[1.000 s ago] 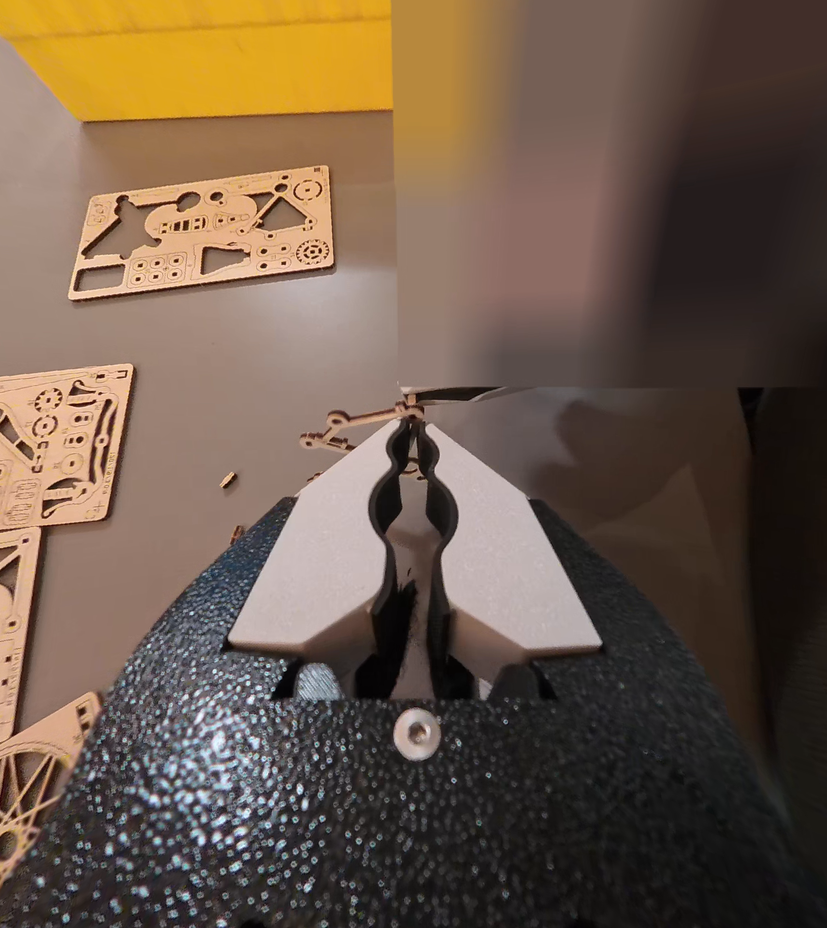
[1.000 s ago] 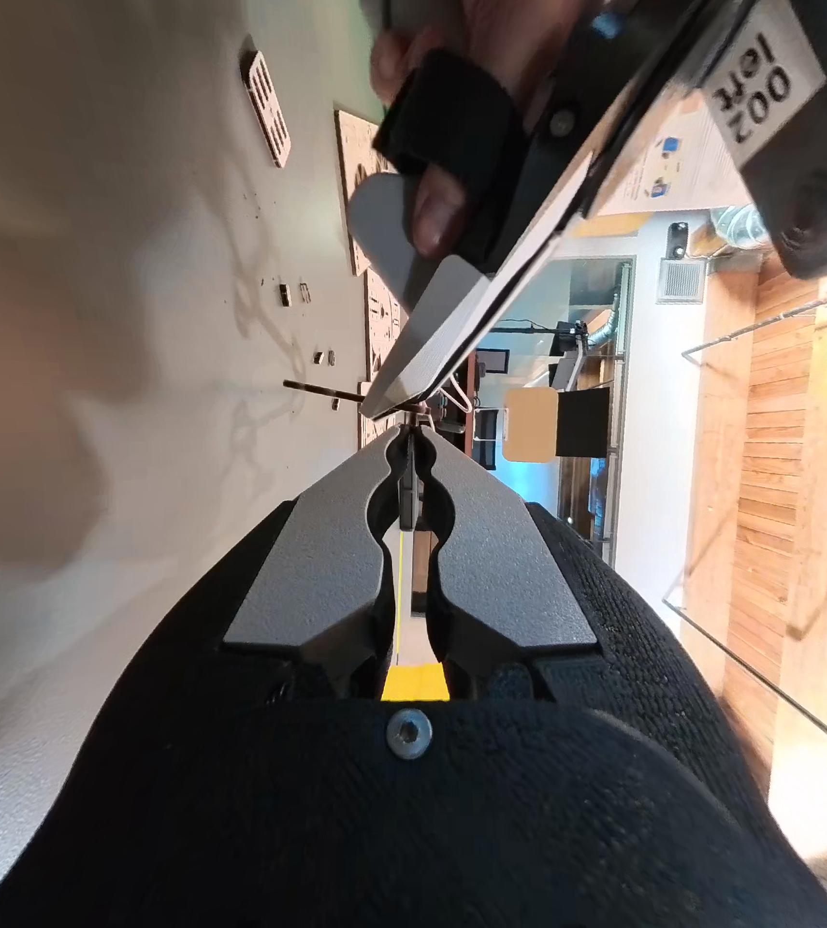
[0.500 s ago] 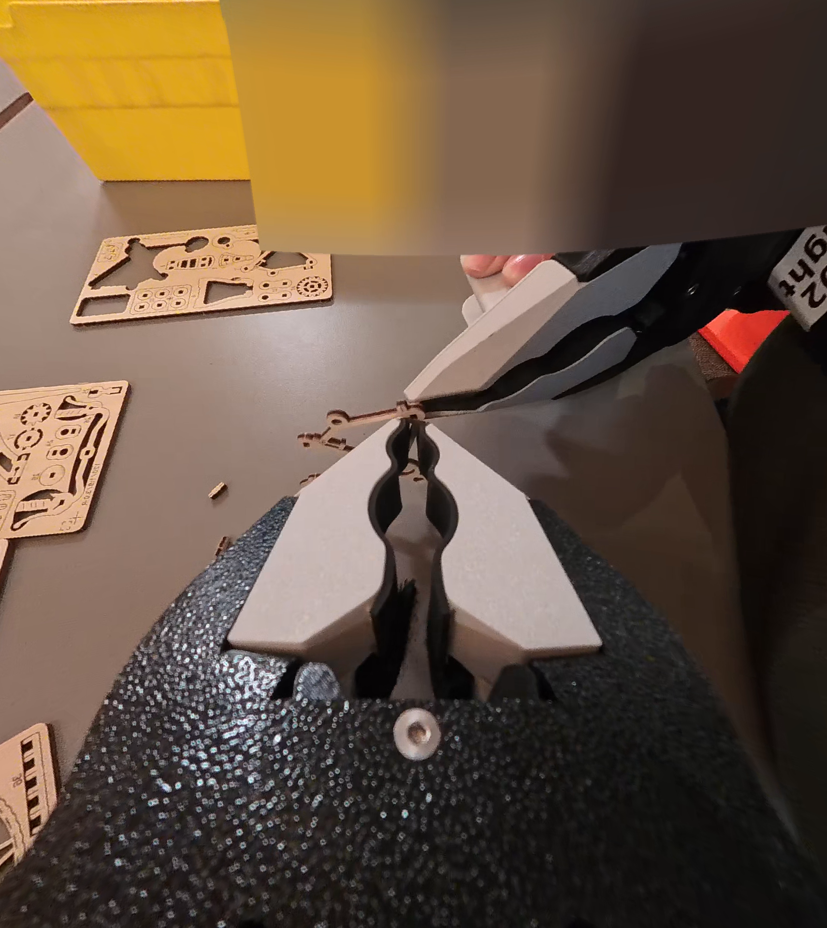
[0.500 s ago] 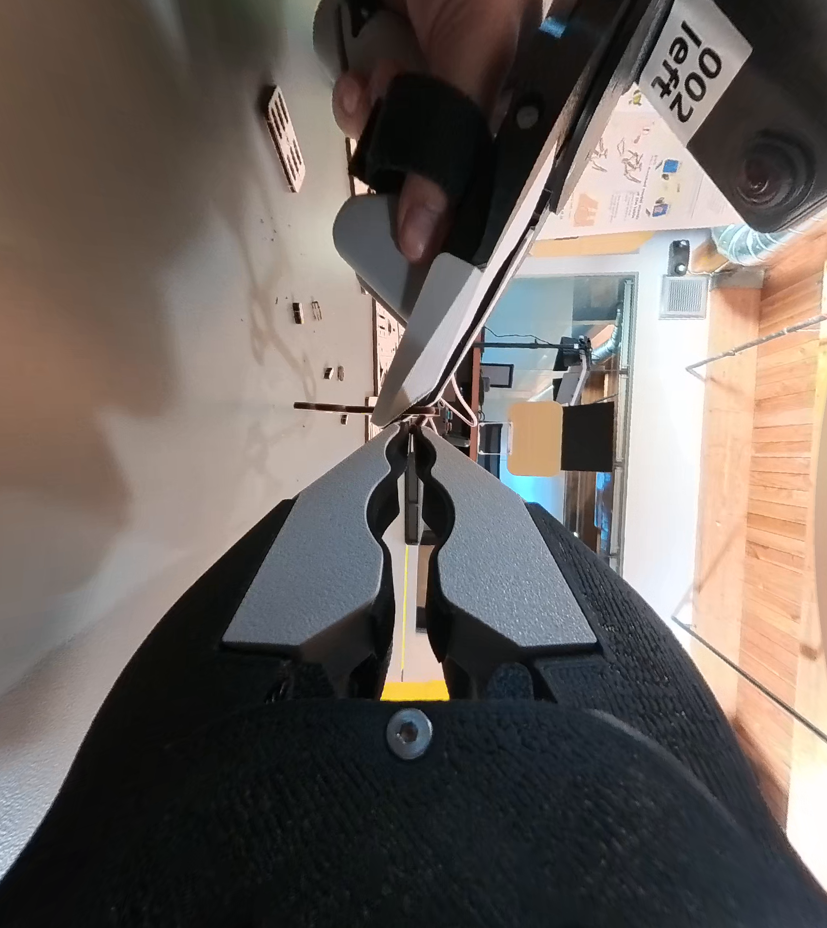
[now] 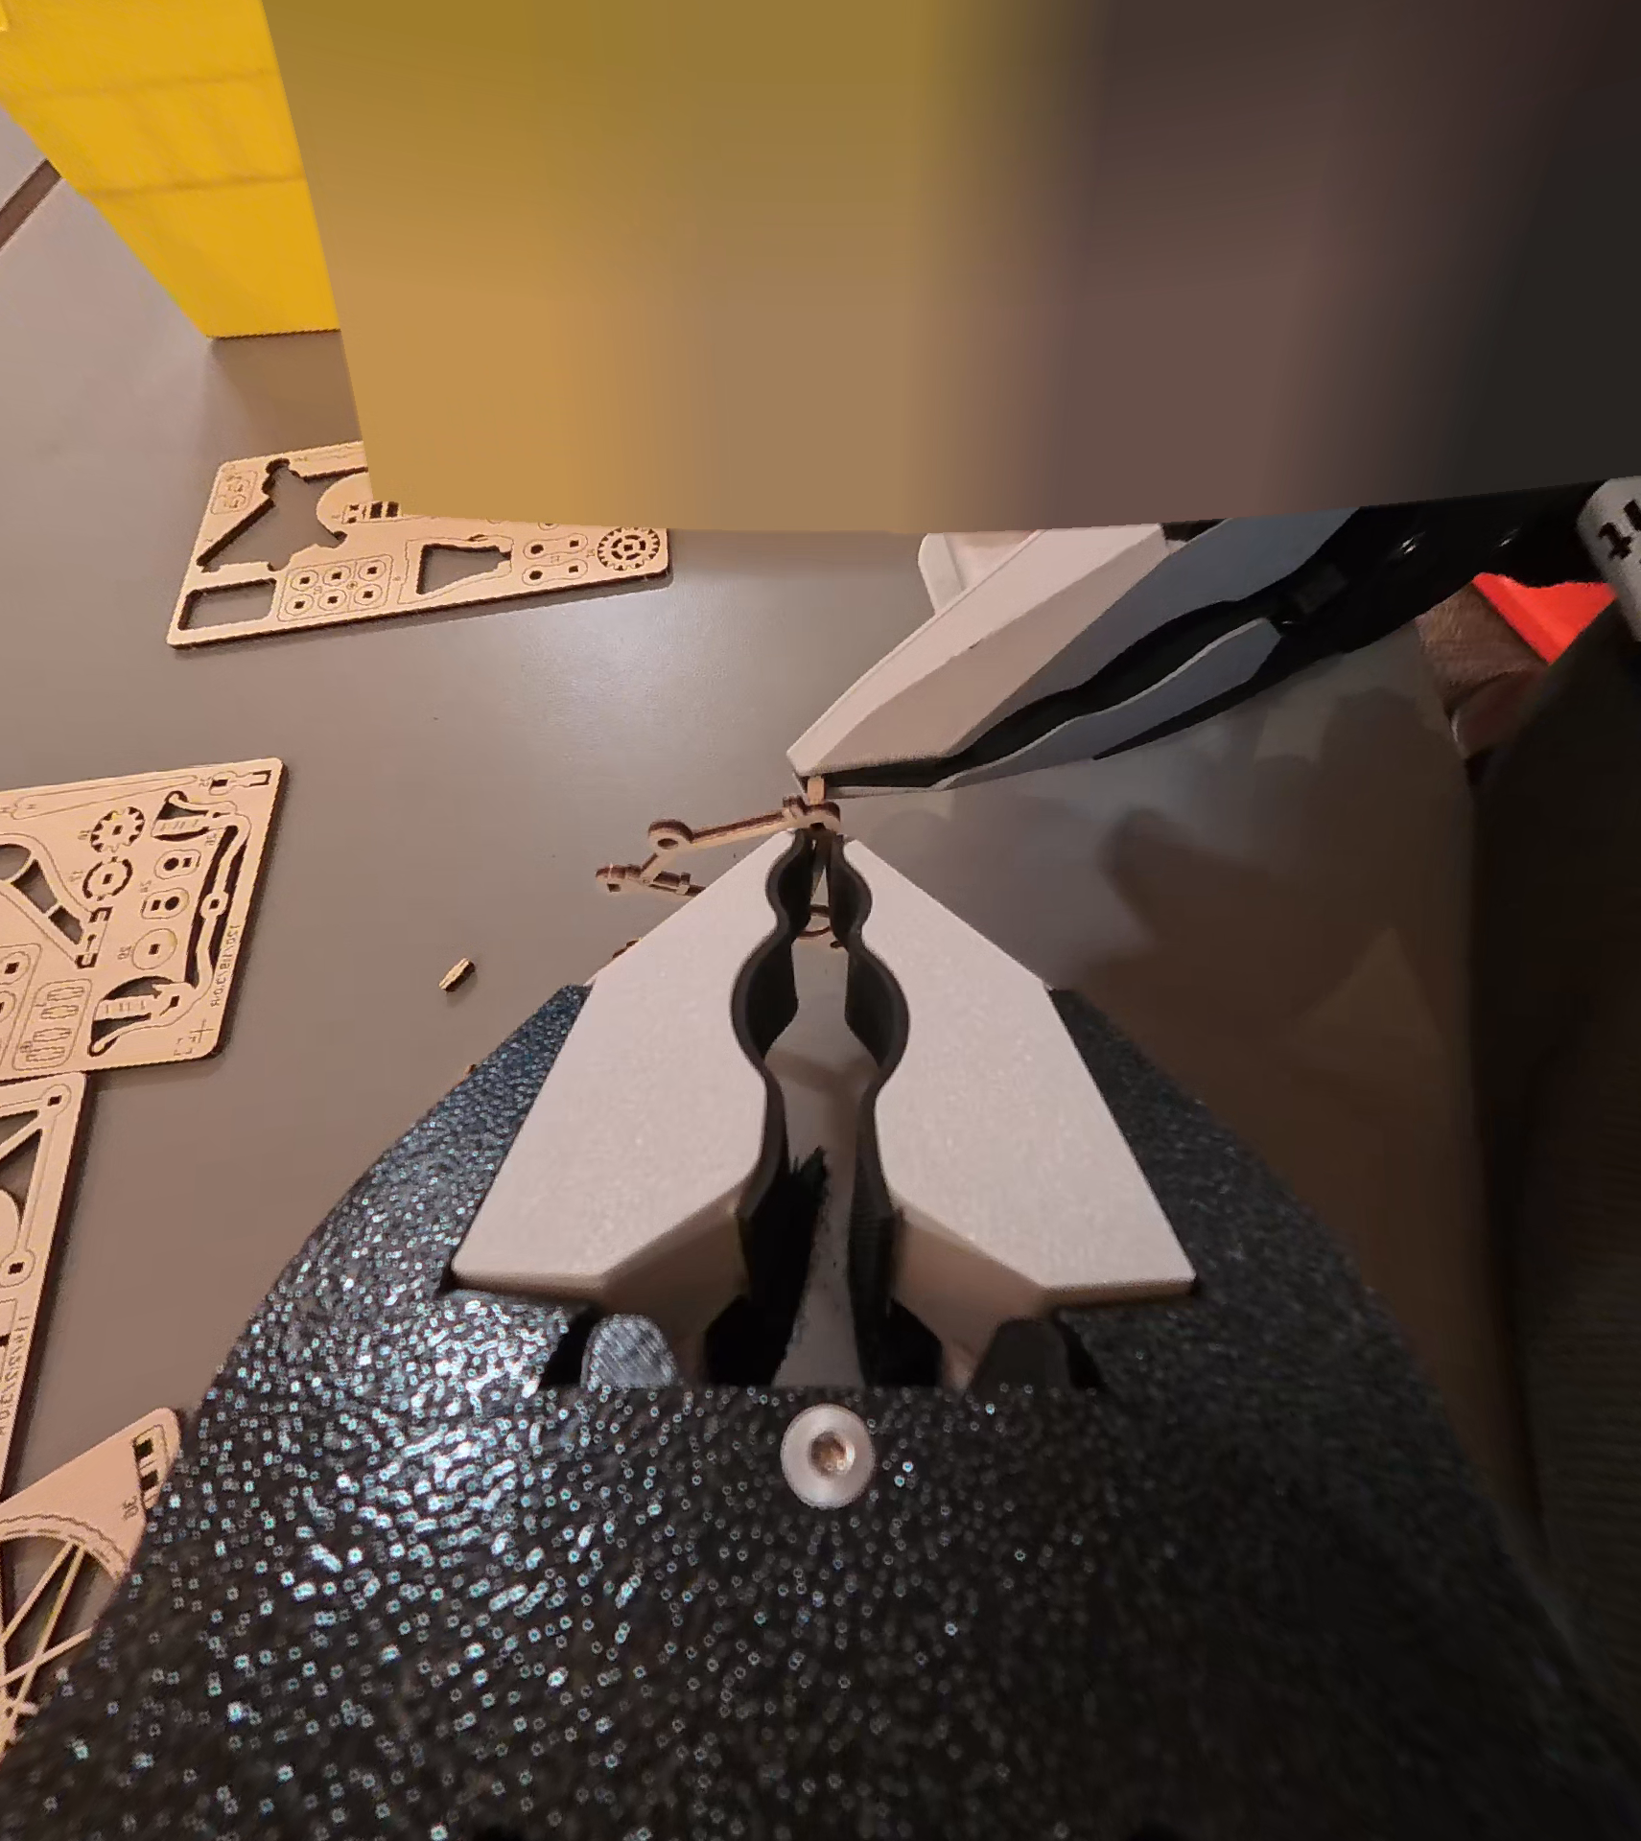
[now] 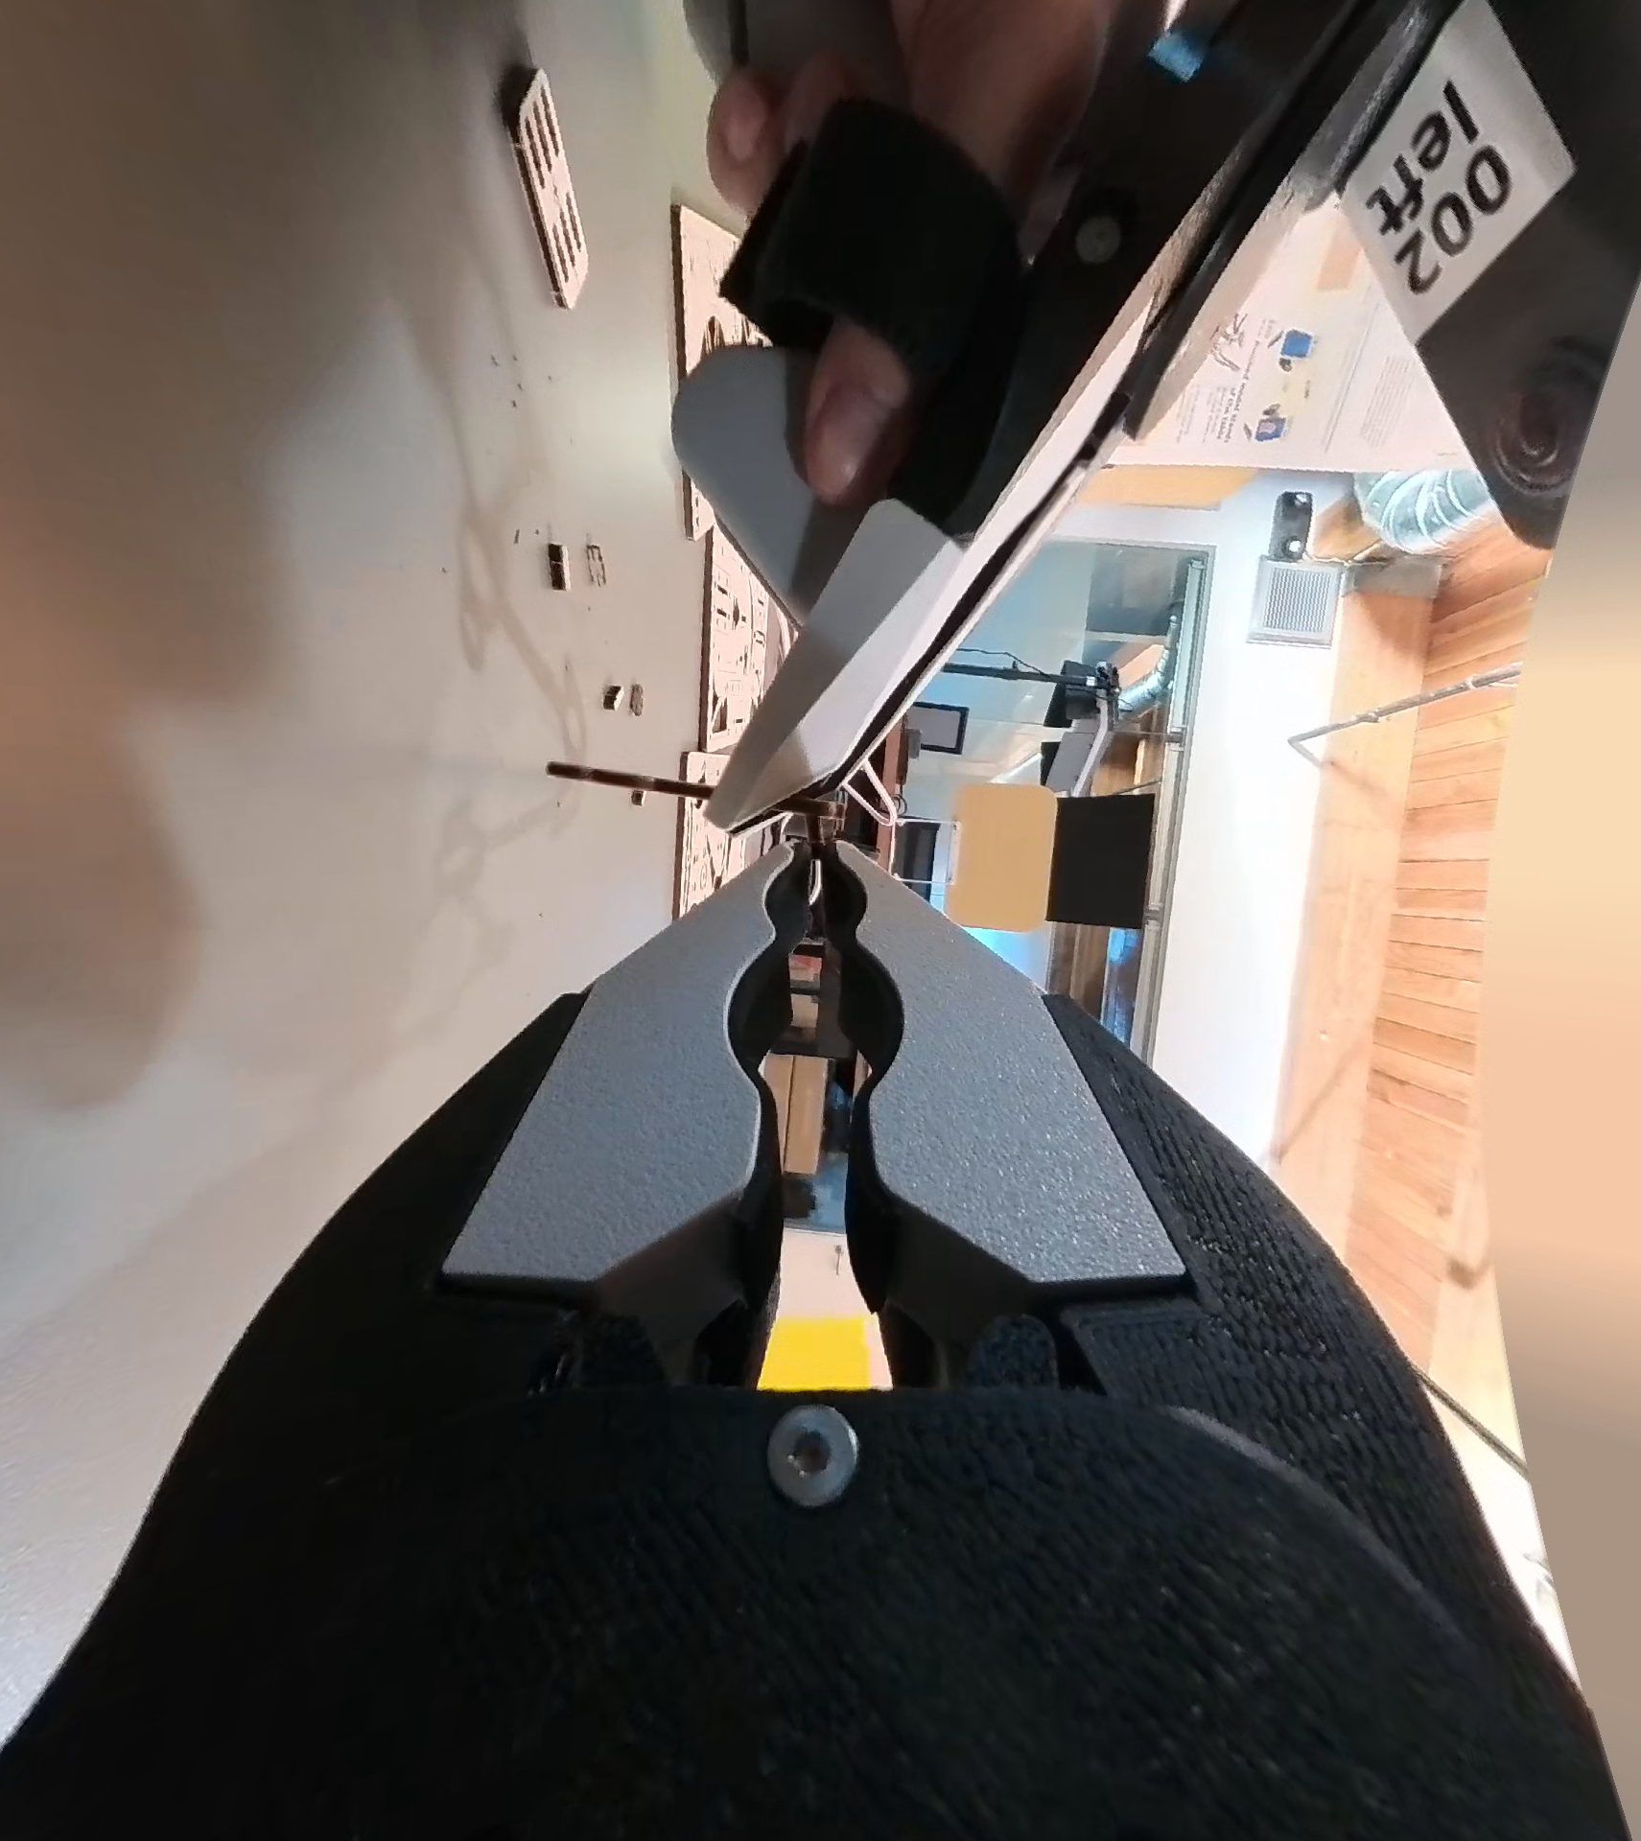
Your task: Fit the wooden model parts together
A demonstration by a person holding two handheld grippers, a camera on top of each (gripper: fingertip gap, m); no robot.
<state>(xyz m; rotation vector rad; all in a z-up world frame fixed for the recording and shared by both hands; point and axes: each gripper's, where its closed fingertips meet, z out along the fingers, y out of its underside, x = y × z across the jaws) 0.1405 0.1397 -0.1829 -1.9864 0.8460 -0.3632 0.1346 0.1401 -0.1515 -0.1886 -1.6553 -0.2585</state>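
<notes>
Left gripper: closed tight on the thin wooden arm part, which is held level above the grey table.
Right gripper: pinched shut on a tiny wooden piece, seen only partly at its tips.
Change: the right gripper, hidden from the left wrist view a second ago, is now brought tip to tip with the left; the two parts are touching.
Meaning: the joint appears to be pressed together; whether it is seated cannot be told.
Elsewhere: punched wooden sheets are left lying on the table, well apart.
</notes>
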